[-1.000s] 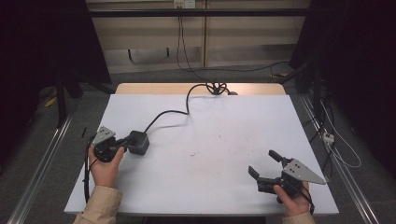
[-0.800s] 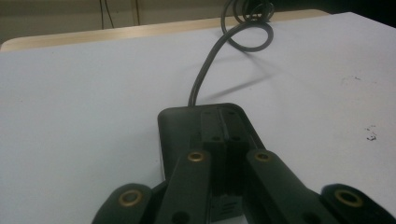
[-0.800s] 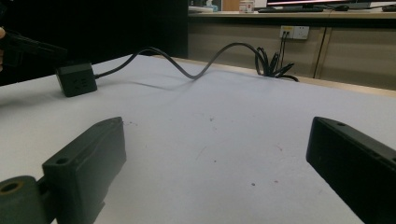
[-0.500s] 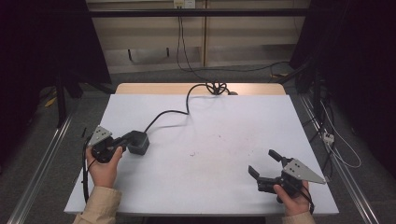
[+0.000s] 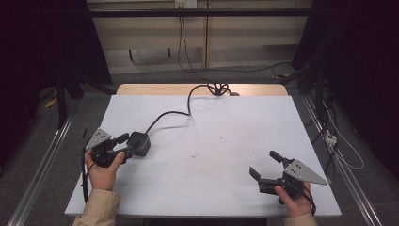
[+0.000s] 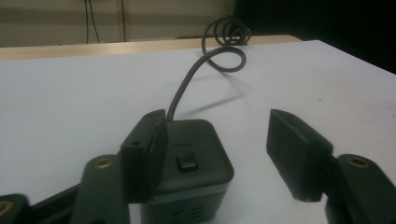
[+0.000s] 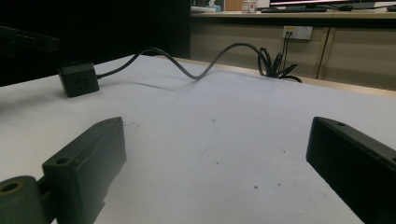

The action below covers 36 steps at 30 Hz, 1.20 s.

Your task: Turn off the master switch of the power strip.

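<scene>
Counter [image 5: 226, 160]: a white top that takes up the middle of the high view, bare but for a few small specks, with a wooden edge along its far side at the upper middle of the frame.
Cable [image 5: 171, 113]: black, it runs from the power cube up and to the right across the counter to a loose coil at the far edge, upper middle of the high view; in the left gripper view it rises from the back of the cube in a curl.
Power cube [image 5: 139, 143]: a small dark block with rounded corners and a button on top, resting flat on the counter at the left middle of the high view; in the right gripper view it sits at the upper left, well apart from the right tongs.
Left tongs [image 5: 125, 147]: at the left middle of the high view, held in the person's left hand [image 5: 101, 172]; spread around the cube. In the left gripper view one jaw lies against the cube's left side, the other stands clear of its right side with bare counter between.
Right tongs [image 5: 266, 165]: at the lower right of the high view, spread wide, nothing between them.
Change since a second ago: the left tongs were pinched on the cube and have just been opening; the cube sits between them. The right tongs are as they were.
</scene>
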{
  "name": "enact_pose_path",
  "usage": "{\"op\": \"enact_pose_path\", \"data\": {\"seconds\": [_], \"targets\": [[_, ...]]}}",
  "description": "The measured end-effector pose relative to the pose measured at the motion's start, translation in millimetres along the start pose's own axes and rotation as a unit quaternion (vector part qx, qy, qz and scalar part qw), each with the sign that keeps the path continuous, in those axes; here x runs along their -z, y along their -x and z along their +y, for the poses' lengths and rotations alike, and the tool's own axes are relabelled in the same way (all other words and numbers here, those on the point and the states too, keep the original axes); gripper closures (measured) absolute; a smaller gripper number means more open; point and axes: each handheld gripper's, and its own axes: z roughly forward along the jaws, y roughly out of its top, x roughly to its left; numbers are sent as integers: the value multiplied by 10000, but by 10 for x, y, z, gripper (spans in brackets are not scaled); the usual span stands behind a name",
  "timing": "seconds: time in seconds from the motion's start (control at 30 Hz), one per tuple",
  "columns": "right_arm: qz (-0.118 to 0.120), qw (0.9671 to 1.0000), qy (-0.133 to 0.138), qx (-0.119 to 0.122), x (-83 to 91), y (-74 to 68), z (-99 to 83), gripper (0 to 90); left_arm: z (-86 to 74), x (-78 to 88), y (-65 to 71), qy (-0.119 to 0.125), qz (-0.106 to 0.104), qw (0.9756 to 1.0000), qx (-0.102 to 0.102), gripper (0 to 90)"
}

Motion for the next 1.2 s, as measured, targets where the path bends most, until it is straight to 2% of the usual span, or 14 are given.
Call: {"op": "enact_pose_path", "data": {"seconds": [0.17, 0.33, 0.47, 0.73, 1.03, 1.2], "targets": [[-9, 10000, 5, -17, 7, 2, 0, 42, -21, 28, 27, -56, -180, 9998, -86, 280], [-23, 10000, 7, -19, 11, 5, 0, 42, -29, 76, 53, 90, -345, 9994, 20, 233], [-20, 10000, 4, -24, 10, 3, -1, 42, -40, 77, 72, 59, -469, 9989, -49, 210], [-6, 10000, 4, -26, 9, -1, -5, 42, -55, 95, 98, 56, -667, 9978, -39, 186], [-8, 10000, 3, -44, 12, -7, -2, 42, -120, 121, 127, 7, -709, 9974, -129, 141], [-4, 10000, 5, -12, 12, -7, -2, 42, -158, 132, 147, 10, -696, 9973, -254, 114]]}}
